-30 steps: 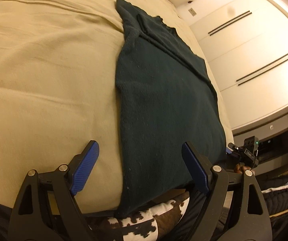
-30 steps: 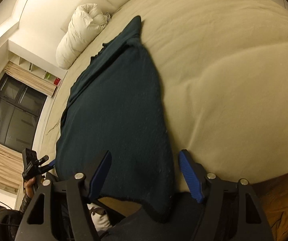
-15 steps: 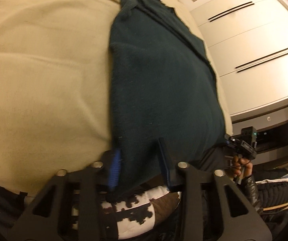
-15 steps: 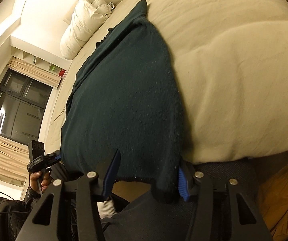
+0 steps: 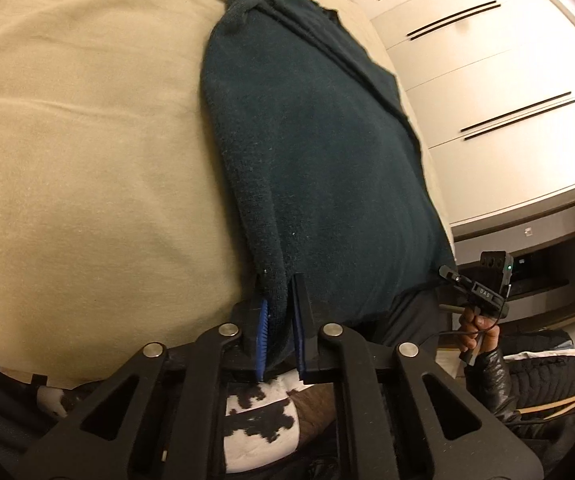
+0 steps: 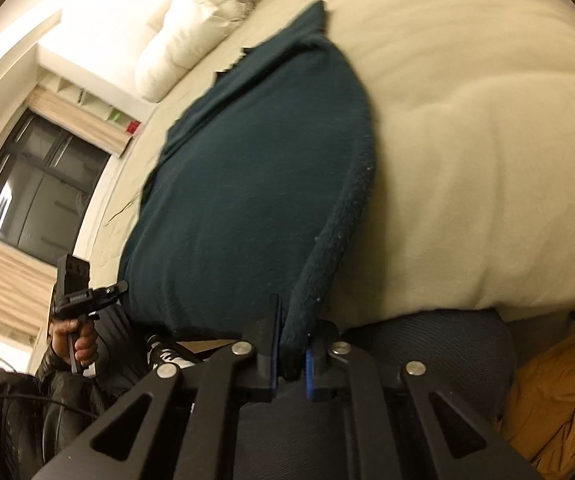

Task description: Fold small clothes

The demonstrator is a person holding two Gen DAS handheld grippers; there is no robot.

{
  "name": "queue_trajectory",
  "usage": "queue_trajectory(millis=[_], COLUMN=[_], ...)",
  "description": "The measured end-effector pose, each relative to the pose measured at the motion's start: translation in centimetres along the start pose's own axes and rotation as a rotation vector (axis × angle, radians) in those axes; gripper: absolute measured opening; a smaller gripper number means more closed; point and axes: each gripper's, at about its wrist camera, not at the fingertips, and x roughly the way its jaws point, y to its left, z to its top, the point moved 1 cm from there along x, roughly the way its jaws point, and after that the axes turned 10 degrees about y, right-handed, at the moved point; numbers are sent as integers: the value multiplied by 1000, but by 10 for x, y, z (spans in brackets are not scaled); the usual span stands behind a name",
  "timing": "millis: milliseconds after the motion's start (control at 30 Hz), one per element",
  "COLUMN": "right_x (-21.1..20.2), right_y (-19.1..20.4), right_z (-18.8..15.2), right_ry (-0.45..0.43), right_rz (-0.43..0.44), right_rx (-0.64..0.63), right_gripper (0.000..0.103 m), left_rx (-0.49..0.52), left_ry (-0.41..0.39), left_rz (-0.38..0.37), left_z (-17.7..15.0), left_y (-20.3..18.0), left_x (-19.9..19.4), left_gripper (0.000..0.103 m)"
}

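A dark teal knitted garment (image 5: 315, 152) lies stretched lengthwise on a beige bed (image 5: 87, 160), its near hem at the bed's front edge. My left gripper (image 5: 281, 304) is shut on the garment's near left corner. In the right wrist view the same garment (image 6: 247, 184) runs away from me, and my right gripper (image 6: 293, 332) is shut on its near right corner. Each gripper shows in the other's view, held in a hand: the right one (image 5: 483, 288) and the left one (image 6: 75, 292).
White pillows (image 6: 191, 32) lie at the head of the bed. White wardrobe doors (image 5: 487, 72) stand on one side, a dark window (image 6: 39, 184) on the other. A mustard cloth (image 6: 559, 392) and a black-and-white patterned cloth (image 5: 259, 412) lie below the bed's edge.
Both grippers moved forward to the garment's near hem and closed on its two corners. They were open a second ago. The gripped edges now rise slightly off the bed.
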Motion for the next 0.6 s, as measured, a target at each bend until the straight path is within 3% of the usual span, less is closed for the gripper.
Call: queue_trajectory(millis=[333,600], right_x=[-15,-19], right_y=[43,65], right_z=[25,73], right_ry=[-115,-193], right_rz=[105,209], right_rx=[-125,-173], right_gripper=[8,8], left_rx=[18,22], left_ry=[-140,-172], left_rz=[-222,-308], left_z=[21,58], left_y=[-19,-29], left_x=[-34,-42], left_gripper=[7,5])
